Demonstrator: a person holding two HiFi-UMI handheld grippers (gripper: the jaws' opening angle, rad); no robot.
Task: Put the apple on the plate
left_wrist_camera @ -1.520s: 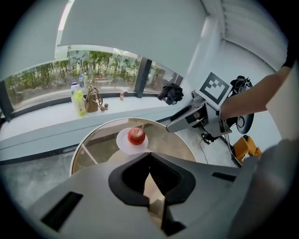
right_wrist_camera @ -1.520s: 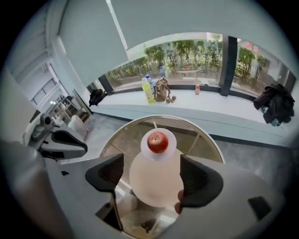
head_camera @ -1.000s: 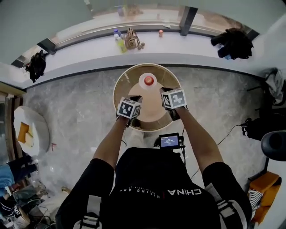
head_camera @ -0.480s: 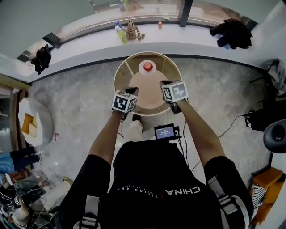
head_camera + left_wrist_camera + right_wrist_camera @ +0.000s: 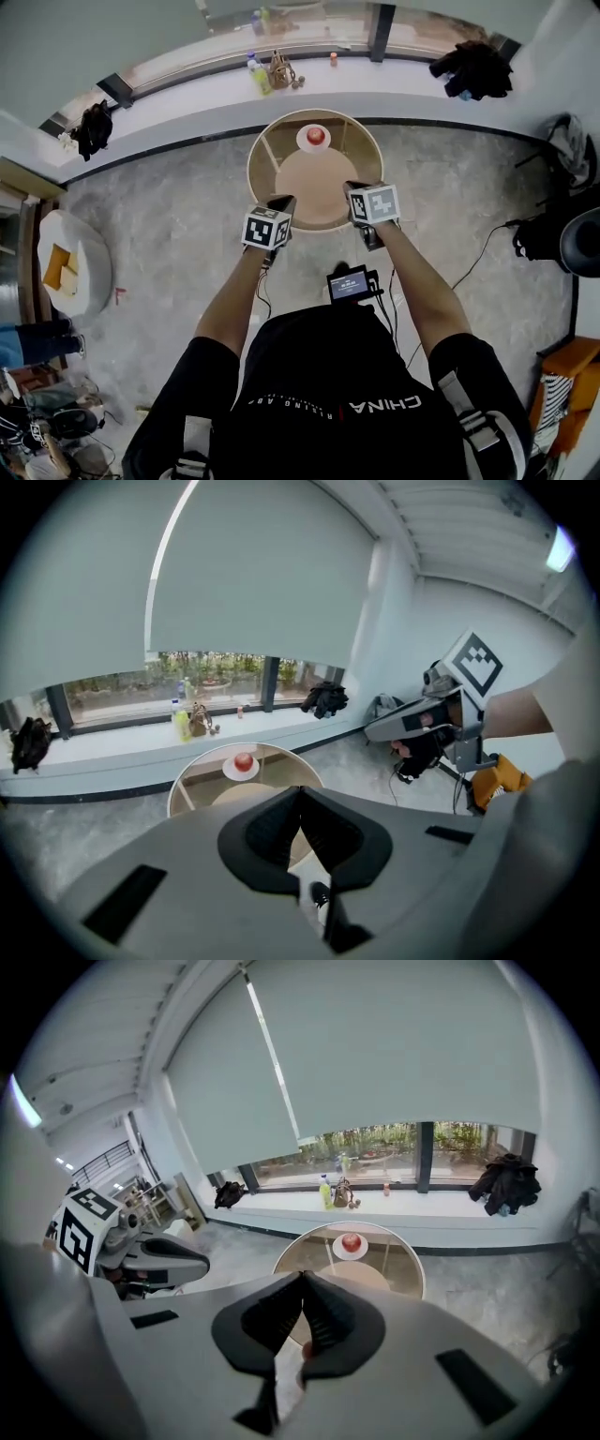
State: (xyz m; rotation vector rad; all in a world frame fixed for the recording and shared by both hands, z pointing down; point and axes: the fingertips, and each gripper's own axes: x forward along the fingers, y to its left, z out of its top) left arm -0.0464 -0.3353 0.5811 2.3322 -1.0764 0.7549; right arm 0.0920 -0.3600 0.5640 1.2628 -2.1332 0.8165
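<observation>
A red apple (image 5: 317,136) lies on a small white plate (image 5: 304,142) at the far side of a round glass table (image 5: 255,155). Both grippers hover at the table's near edge, well short of the plate. My left gripper (image 5: 284,202) is shut with nothing between its fingers, and my right gripper (image 5: 356,190) is shut and empty too. In the left gripper view the apple (image 5: 244,760) and plate (image 5: 232,772) sit far beyond the closed left gripper (image 5: 300,791). In the right gripper view the apple (image 5: 352,1241) sits on the plate (image 5: 339,1249) beyond the closed right gripper (image 5: 302,1276).
Behind the table, a white window ledge (image 5: 187,89) carries a bottle (image 5: 255,73), a brown bag (image 5: 279,70) and dark clothing (image 5: 473,67). A small screen device (image 5: 353,283) lies on the floor by the person's feet. A round white stand (image 5: 70,267) is at the left.
Both grippers have drawn back from over the table to its near edge, and the person has backed away. The apple has stayed on the plate. Both grippers remain shut.
</observation>
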